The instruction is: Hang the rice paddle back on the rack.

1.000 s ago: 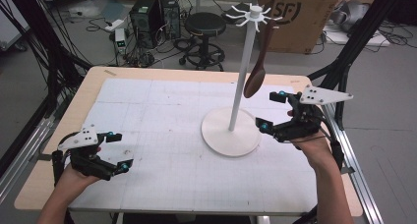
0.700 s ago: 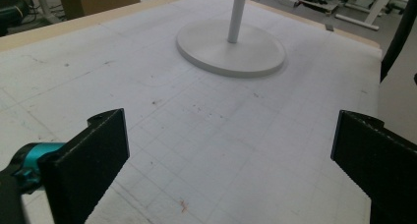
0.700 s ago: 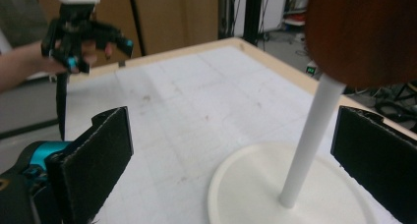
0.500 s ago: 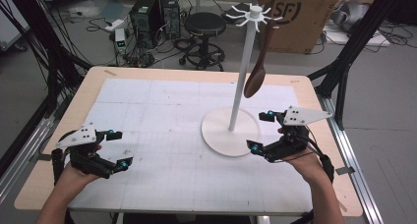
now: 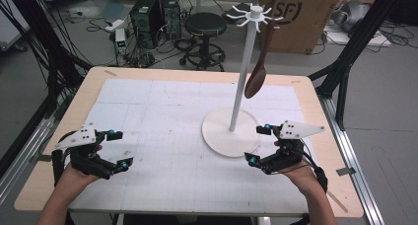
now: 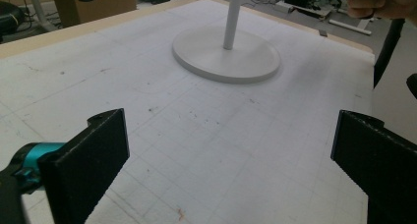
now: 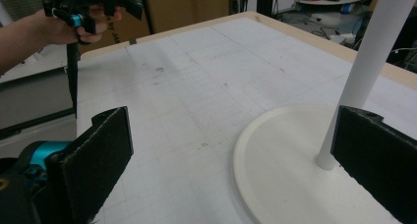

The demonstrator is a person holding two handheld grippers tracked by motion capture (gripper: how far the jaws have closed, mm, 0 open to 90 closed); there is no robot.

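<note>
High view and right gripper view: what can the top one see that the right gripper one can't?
The high view alone takes in the brown wooden spoon hanging from the hooks at the top of the white stand, plus the black stool and cardboard box behind the table. The right gripper view alone gives a close look between the right gripper and its wide-open black jaws, empty. Both take in the stand's round base and pole, the white gridded mat and the left gripper, also open.

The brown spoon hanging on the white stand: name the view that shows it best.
The high view: the brown spoon hangs whole from a top hook of the white stand. The left and right gripper views catch the stand's base and lower pole, below the spoon.
</note>
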